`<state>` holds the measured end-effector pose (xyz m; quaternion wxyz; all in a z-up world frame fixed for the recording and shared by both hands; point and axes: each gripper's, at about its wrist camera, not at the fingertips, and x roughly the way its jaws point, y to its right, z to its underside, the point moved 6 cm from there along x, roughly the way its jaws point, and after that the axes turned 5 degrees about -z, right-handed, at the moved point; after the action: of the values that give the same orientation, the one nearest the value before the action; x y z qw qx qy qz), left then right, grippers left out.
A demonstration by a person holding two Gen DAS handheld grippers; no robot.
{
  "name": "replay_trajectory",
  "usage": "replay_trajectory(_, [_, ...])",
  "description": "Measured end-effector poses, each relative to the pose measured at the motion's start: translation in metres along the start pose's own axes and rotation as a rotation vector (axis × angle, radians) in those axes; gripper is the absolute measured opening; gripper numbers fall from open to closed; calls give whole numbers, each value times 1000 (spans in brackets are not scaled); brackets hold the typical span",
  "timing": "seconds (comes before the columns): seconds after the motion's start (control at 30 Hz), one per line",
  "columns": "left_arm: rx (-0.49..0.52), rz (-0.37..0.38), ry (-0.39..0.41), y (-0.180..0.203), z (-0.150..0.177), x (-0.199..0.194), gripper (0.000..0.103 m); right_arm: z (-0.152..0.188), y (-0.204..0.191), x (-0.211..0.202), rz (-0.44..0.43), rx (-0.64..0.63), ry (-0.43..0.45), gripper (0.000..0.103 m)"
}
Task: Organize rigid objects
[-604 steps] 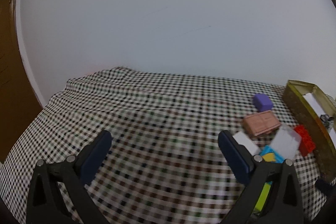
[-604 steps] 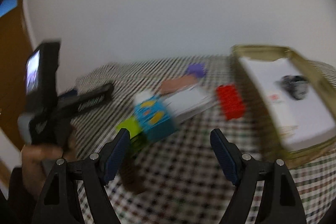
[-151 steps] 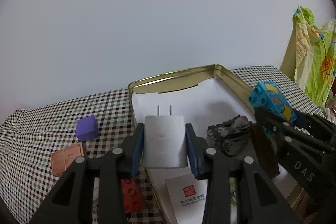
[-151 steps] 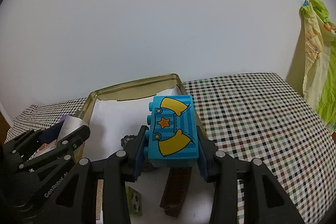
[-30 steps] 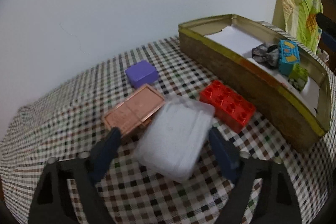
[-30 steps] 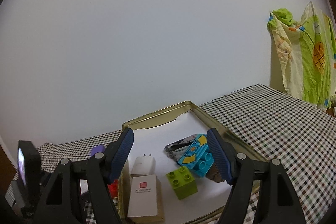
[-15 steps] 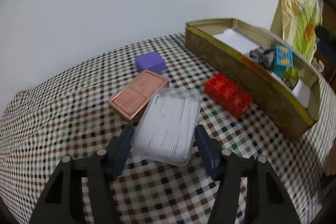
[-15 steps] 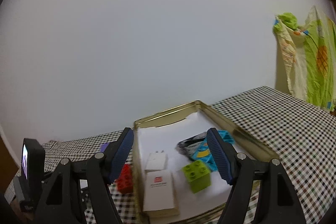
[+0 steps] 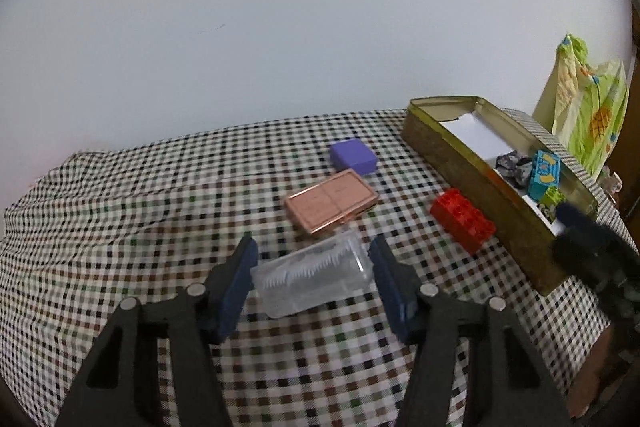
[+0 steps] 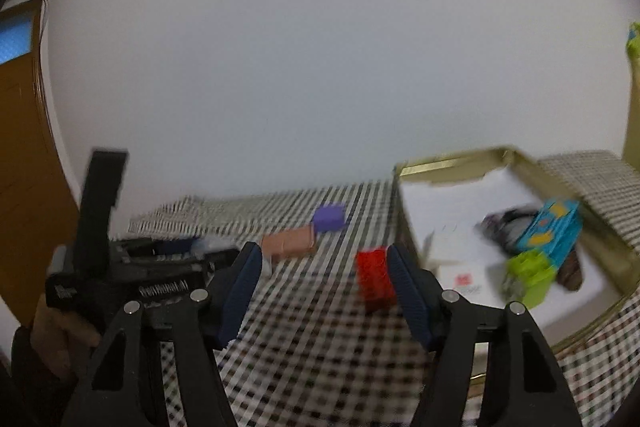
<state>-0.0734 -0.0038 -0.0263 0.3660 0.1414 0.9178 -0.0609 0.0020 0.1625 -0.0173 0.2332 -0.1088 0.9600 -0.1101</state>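
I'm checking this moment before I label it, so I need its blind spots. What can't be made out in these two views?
- Left wrist view: the gold tin's near wall hides most of its contents.
- Left wrist view: the right gripper is a dark blur, jaws unreadable.
- Right wrist view: motion blur smears the red brick, whose right end sits behind a finger.
- Right wrist view: the left gripper's clear plastic box is barely visible.

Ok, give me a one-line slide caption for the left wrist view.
Left tool clamps a clear plastic box above the checked tablecloth, near the red toy brick and gold tin.
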Motion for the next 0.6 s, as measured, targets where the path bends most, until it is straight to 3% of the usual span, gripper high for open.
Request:
replay_trajectory(0.1, [-14,-3,7,-6,-1,-9,57,13,-4,14,-6,-5,-83,66])
replay_trajectory(0.23, [-8,-44,20,-15,1,-24,57,16,0,21,92,-59,-98,66])
replay_trajectory(0.37, [-9,-64,11,-21,2,-26,57,23,17,38,124,-27,-185,65])
replay_trajectory(0.6, [-43,-99,-46,-22,-1,2,57,19,23,49,133,-3,-181,65])
